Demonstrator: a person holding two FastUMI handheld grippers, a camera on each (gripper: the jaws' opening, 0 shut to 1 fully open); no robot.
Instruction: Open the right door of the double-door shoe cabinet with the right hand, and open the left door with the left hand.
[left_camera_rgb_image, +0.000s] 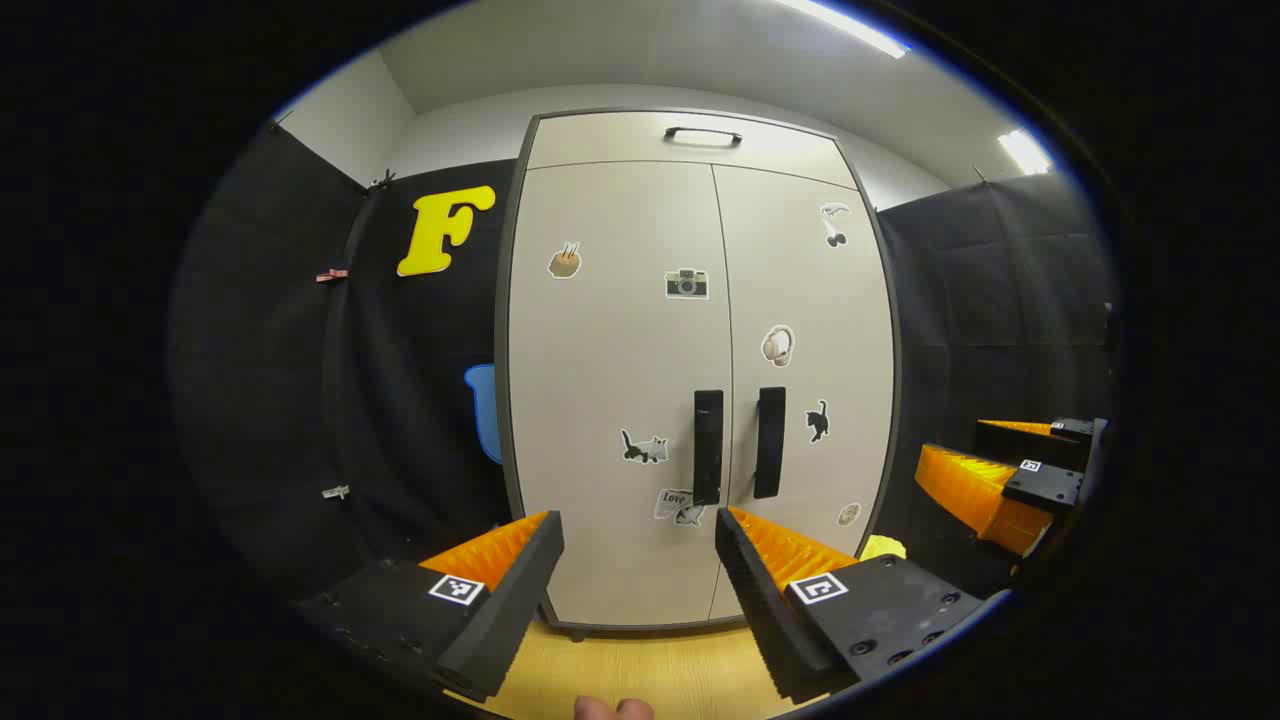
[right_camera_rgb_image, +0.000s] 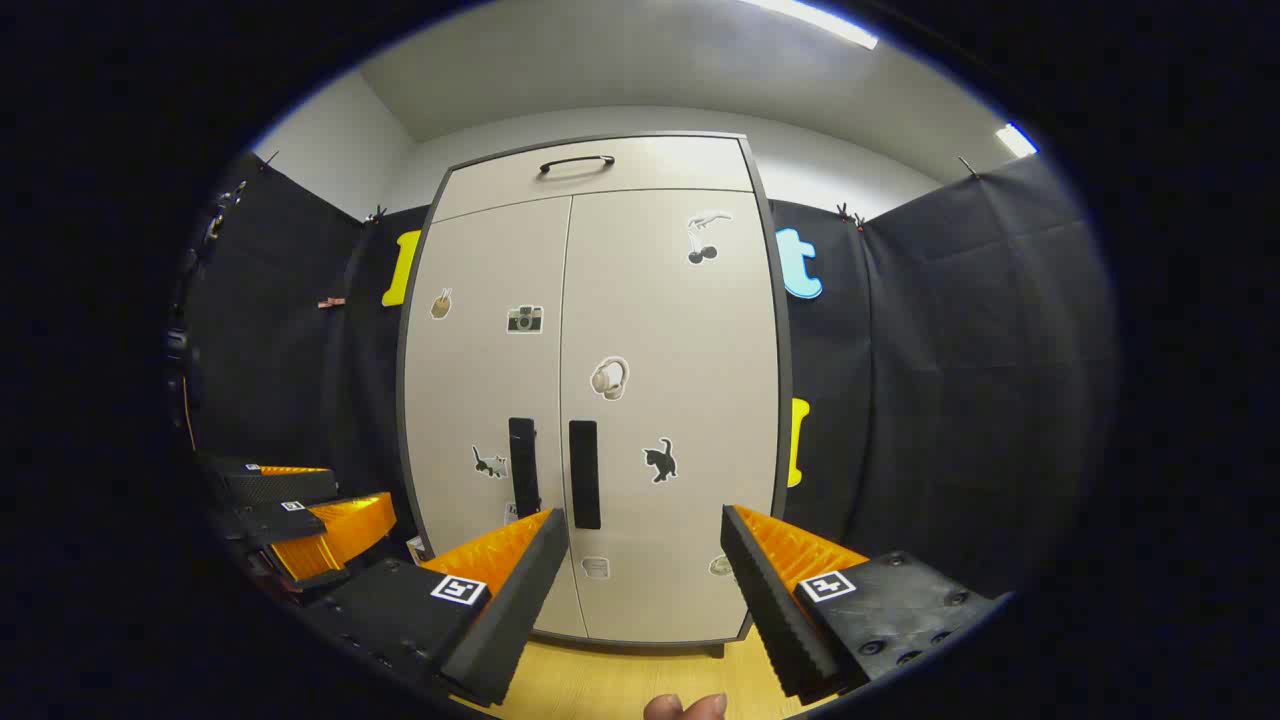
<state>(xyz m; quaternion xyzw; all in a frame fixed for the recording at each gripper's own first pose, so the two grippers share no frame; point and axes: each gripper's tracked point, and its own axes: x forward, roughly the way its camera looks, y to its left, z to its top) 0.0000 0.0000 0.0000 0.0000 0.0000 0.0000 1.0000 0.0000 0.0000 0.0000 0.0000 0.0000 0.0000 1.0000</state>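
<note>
The beige double-door shoe cabinet (left_camera_rgb_image: 620, 400) (right_camera_rgb_image: 660, 330) stands ahead with both doors closed. Its left door (left_camera_rgb_image: 610, 350) (right_camera_rgb_image: 490, 400) carries a black vertical handle (left_camera_rgb_image: 707, 446) (right_camera_rgb_image: 522, 467). A matching handle (left_camera_rgb_image: 769, 442) (right_camera_rgb_image: 584, 474) sits on the right door (left_camera_rgb_image: 810, 300) (right_camera_rgb_image: 670, 300). My left gripper (left_camera_rgb_image: 640, 522) is open, some way short of the doors, nothing between its fingers. Open too and equally empty, my right gripper (right_camera_rgb_image: 645, 520) hangs back from the cabinet. The right gripper (left_camera_rgb_image: 1000, 470) appears at the right in the left gripper view; the left gripper (right_camera_rgb_image: 300, 510) appears at the left in the right gripper view.
A top panel with a dark bar handle (left_camera_rgb_image: 703, 135) (right_camera_rgb_image: 577, 162) sits above the doors. Stickers dot both doors. The wooden floor (left_camera_rgb_image: 640, 670) (right_camera_rgb_image: 620, 680) runs to the cabinet's base. Black cloth walls (left_camera_rgb_image: 400, 400) (right_camera_rgb_image: 950, 400) flank the cabinet on both sides.
</note>
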